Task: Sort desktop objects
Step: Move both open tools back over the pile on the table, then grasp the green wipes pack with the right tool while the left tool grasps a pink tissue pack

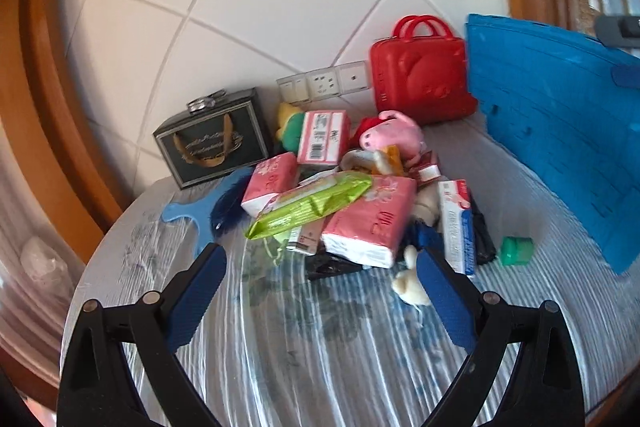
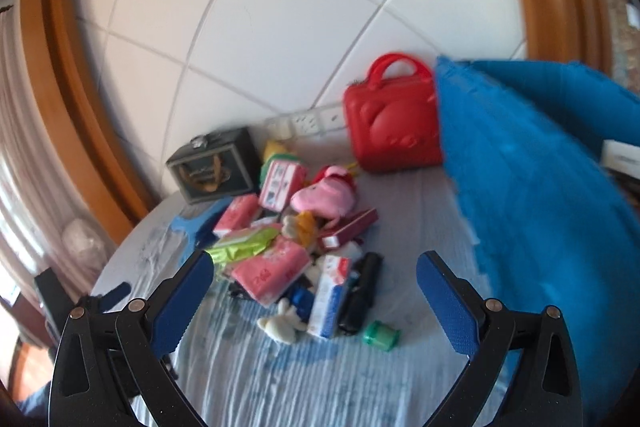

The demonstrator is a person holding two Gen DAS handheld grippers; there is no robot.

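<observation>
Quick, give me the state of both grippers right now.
Left gripper: open, holding nothing, facing the pile.
Right gripper: open, holding nothing, above the striped cloth.

Three pink tissue packs (image 1: 370, 221) lie mid-frame, with one green wipes pack (image 1: 308, 205), one pink plush (image 1: 390, 135), one red case (image 1: 420, 69) upper right, one green cap (image 1: 516, 250).

A heap of objects sits mid-desk toward the back edge: 2 pink tissue packs (image 1: 370, 223), a green wipes pack (image 1: 310, 205) lying across them, a pink plush pig (image 1: 390, 135) behind, and a small green cap (image 1: 516, 251) apart on the right
</observation>
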